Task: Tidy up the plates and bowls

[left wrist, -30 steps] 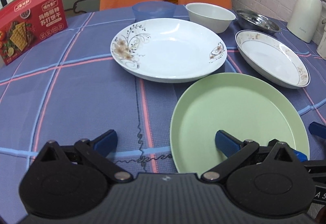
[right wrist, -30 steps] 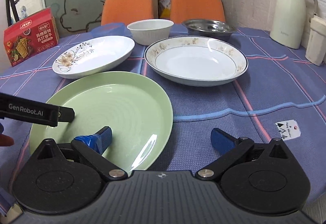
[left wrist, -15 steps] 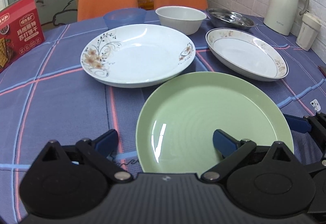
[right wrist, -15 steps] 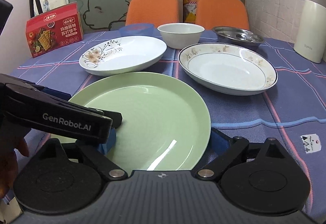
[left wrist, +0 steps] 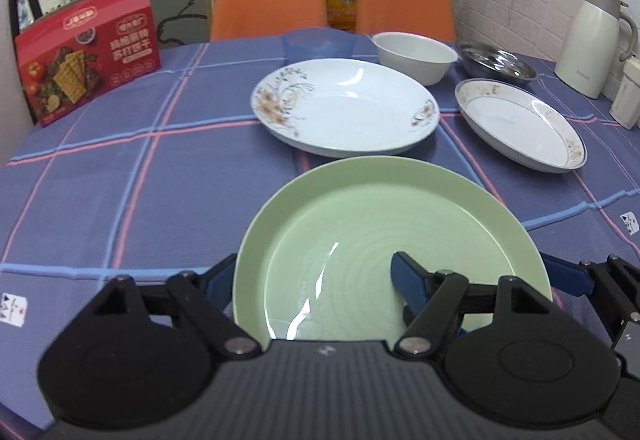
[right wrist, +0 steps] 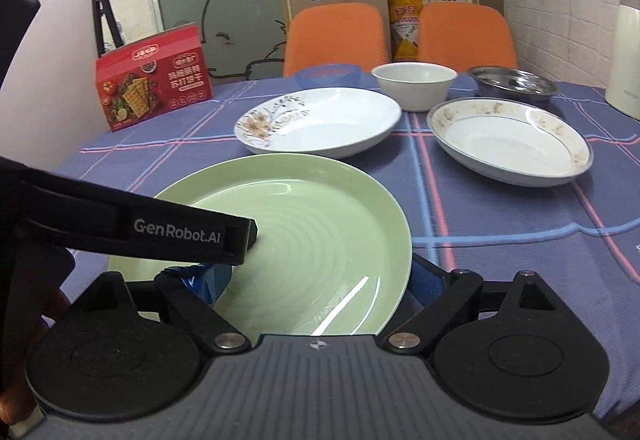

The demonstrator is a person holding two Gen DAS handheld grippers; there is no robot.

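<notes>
Nothing stacked yet: your left gripper [left wrist: 312, 282] and right gripper [right wrist: 316, 276], jaws apart, straddle the green plate [left wrist: 384, 240]; white plates and bowls lie beyond it.

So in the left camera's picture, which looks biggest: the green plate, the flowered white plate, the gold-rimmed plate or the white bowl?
1. green plate, though it is nearest the camera, which flatters it
2. flowered white plate
3. gold-rimmed plate, close to the flowered one and seen at an angle, so that pair is unsure
4. white bowl, clearly smallest
</notes>
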